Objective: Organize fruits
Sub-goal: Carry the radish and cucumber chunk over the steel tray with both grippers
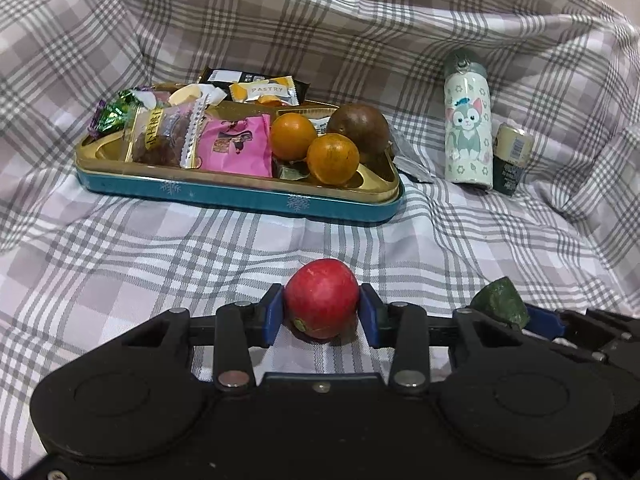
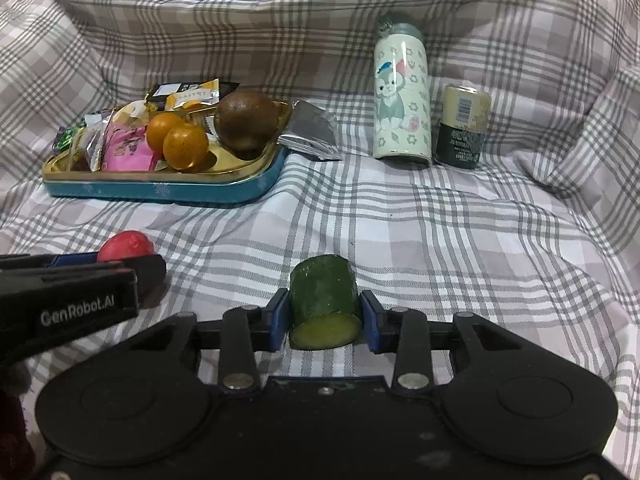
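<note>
A red apple (image 1: 322,304) rests on the checked cloth between the blue pads of my left gripper (image 1: 322,314), which is shut on it from both sides. In the right wrist view a cut piece of green cucumber (image 2: 325,304) stands between the pads of my right gripper (image 2: 325,316), also shut on it. The two grippers are side by side: the cucumber (image 1: 498,304) shows at the right of the left wrist view, the apple (image 2: 126,245) at the left of the right wrist view. Farther back, a teal tin tray (image 1: 240,194) holds two oranges (image 1: 332,160) and a brown round fruit (image 1: 360,128).
Snack packets (image 1: 232,144) fill the tray's left and back parts. A silver packet (image 2: 312,132) lies just right of the tray. A cat-print bottle (image 1: 468,120) and a small jar (image 1: 512,156) stand at the back right. The checked cloth (image 1: 160,260) rises in folds on all sides.
</note>
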`<state>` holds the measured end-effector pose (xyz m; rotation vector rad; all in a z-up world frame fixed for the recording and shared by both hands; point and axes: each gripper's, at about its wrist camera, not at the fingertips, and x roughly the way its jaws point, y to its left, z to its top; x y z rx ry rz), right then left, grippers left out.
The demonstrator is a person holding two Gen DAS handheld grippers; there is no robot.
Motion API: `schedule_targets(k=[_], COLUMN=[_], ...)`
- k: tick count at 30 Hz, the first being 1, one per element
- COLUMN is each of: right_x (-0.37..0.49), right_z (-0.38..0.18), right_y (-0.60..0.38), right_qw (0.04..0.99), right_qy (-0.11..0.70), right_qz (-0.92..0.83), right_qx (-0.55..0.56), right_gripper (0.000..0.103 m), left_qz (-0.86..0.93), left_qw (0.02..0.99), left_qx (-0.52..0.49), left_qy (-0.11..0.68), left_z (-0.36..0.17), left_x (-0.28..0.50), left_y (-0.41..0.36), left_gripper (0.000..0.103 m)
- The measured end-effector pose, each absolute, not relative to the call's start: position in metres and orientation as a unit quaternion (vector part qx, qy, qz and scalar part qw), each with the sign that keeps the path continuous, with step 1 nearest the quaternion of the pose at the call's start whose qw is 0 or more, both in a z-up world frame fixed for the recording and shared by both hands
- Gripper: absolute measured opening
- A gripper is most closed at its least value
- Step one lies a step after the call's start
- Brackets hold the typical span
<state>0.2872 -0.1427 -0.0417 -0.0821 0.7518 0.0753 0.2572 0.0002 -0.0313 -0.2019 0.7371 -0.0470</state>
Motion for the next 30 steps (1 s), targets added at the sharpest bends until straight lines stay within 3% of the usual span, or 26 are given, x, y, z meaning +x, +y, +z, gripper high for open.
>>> schedule_targets(k=[30], right_x=[0.254], right_z=[-0.033], right_y=[-0.155], right_qw=[0.935], right_qy=[0.352], right_qz=[0.047], right_qx=[-0.016], right_gripper=[0.037], left_qz=[0.016], left_qw=[0.941], left_qx=[-0.059], left_qy=[0.333], left_z=[0.017], left_x=[0.200], left_y=[0.013], left_gripper=[0.048])
